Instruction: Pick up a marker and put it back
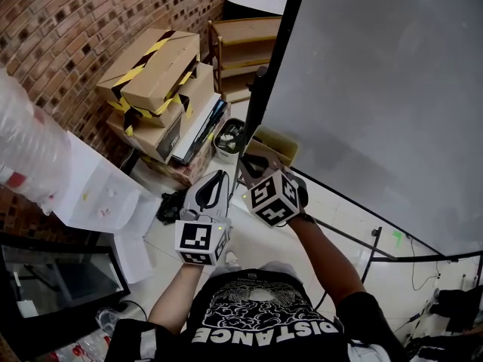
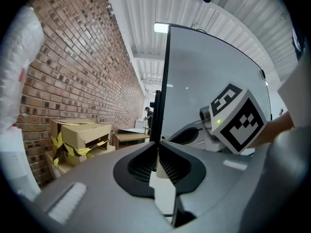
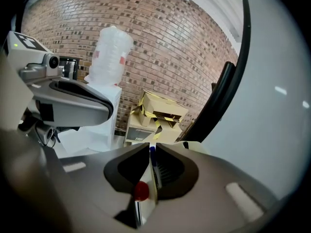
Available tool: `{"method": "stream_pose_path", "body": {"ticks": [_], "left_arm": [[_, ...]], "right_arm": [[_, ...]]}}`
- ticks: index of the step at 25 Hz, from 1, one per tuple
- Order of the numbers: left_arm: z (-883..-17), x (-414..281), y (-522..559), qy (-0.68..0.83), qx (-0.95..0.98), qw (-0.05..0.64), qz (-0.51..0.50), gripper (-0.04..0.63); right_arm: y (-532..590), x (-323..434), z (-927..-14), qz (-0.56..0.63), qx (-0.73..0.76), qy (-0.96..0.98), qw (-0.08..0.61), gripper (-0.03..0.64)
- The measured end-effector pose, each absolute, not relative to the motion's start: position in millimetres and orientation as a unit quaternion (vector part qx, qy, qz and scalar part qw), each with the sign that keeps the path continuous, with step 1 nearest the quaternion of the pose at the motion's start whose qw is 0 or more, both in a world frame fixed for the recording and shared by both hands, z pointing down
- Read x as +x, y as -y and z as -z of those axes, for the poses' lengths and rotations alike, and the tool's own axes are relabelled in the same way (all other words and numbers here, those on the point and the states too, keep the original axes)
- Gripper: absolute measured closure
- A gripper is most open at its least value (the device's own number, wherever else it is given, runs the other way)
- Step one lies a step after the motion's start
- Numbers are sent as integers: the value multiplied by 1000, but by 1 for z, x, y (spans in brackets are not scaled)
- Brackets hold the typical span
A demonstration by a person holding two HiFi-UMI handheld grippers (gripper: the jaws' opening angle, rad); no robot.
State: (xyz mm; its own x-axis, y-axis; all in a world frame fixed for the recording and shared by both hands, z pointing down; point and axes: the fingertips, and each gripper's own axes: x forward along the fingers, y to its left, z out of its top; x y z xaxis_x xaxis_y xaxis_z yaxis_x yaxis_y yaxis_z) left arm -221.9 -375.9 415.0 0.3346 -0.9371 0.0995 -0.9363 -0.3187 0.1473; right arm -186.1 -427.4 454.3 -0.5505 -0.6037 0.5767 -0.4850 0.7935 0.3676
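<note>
Right gripper: jaws clenched on a slim blue-tipped marker, low centre in the right gripper view, its tip poking just past the jaw ends; a red round spot sits lower in the slot, and I cannot tell what it is. Left gripper: jaws pressed together with nothing between them, low centre in the left gripper view. Head view: both grippers side by side at centre frame, near the black edge of the whiteboard, with taped cardboard boxes upper left against the brick wall.
</note>
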Motion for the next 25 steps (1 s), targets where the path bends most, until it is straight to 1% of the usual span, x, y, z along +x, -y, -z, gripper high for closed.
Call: {"method": "stream_pose_path", "body": {"ticks": [16, 25], "left_arm": [[-417, -215, 376, 573, 815, 90, -3, 574], [-411, -202, 371, 564, 822, 83, 0, 574]], "right_arm": [[422, -182, -441, 109, 312, 883, 333, 588], [418, -168, -404, 138, 354, 883, 275, 588]]}}
